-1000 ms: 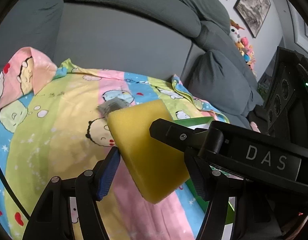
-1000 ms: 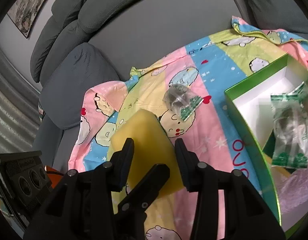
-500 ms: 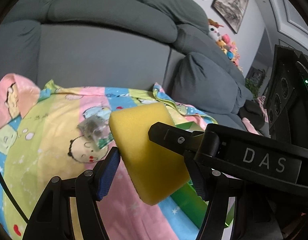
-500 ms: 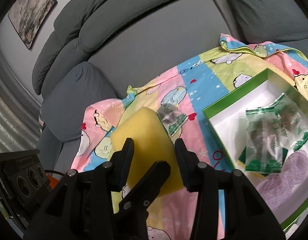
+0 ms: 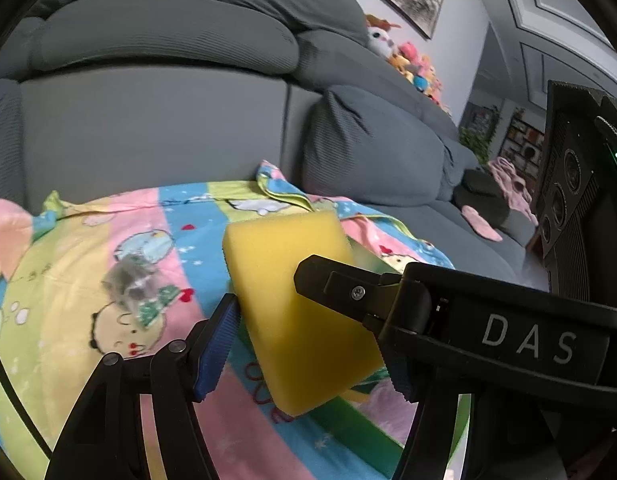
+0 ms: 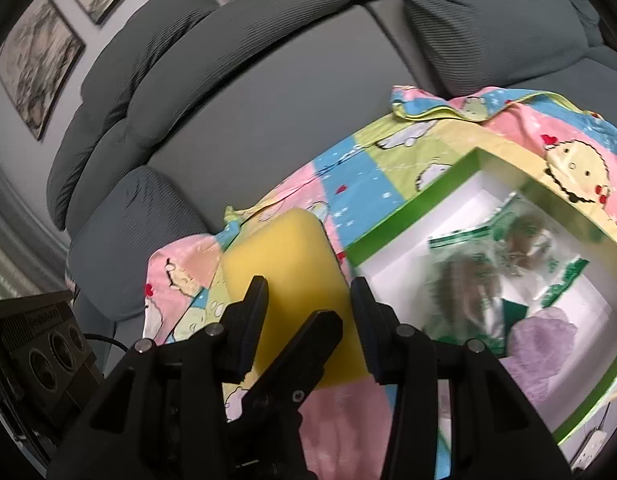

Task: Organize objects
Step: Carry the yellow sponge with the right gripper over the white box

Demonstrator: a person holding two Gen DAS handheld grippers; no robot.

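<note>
Two grippers are closed at once on one yellow sponge block, which is held in the air above a cartoon-print blanket. In the left wrist view the left gripper is seen with its jaws at a moderate width, the blue-padded finger pressed to one side of the block and the opposite finger to the other. The right gripper's finger, on a black body marked DAS, is laid across the upper face of the sponge. In the right wrist view the right gripper is seen with narrower jaws clamped on the sponge across its thinner dimension, while the left gripper's finger crosses in front of the block. Just beyond the sponge, on the right in the right wrist view, a green-rimmed box with a white interior is set on the blanket. Clear packets with green print and something pale purple are held inside it, blurred. A further small clear packet is left lying on the blanket outside the box, to the left in the left wrist view. Behind the blanket a grey sofa with thick cushions is seen. Farthest off, plush toys are lined along the sofa back, and framed pictures are hung on the wall.
</note>
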